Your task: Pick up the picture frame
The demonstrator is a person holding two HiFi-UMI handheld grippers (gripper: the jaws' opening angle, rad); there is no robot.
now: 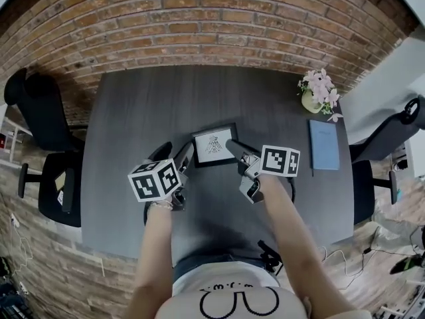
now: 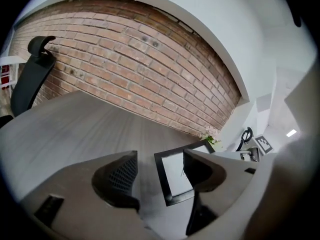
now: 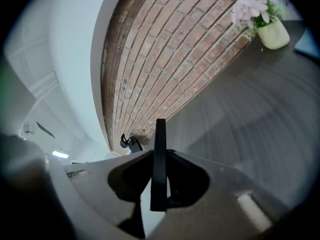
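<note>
So, desk [image 1: 133, 105]: a dark grey wood-grain top with its far edge against a brick wall [image 1: 199, 18]; it carries everything below.
Blue notebook [image 1: 324, 145]: lies flat by the right edge, well apart from the work.
Picture frame [image 1: 212, 145]: black border and white print, about mid-desk and away from every edge, between the two grippers. I cannot tell whether it has cleared the top.
Right gripper [image 1: 231, 145]: jaws clamped on the frame's right side. Its own view shows the thin black border edge-on between them.
Left gripper [image 1: 176, 153]: jaws stand apart with nothing pinched. The frame's left side lies just ahead, partly behind one jaw.
Flower pot [image 1: 312, 100]: near the far right corner, out of the way.
Step in hand: probably the lift, with the grasp made on one side only.
Next move calls for: a steady raise that keeps the frame from swinging about its single pinch. The left claw could close on the left border first for support.
</note>
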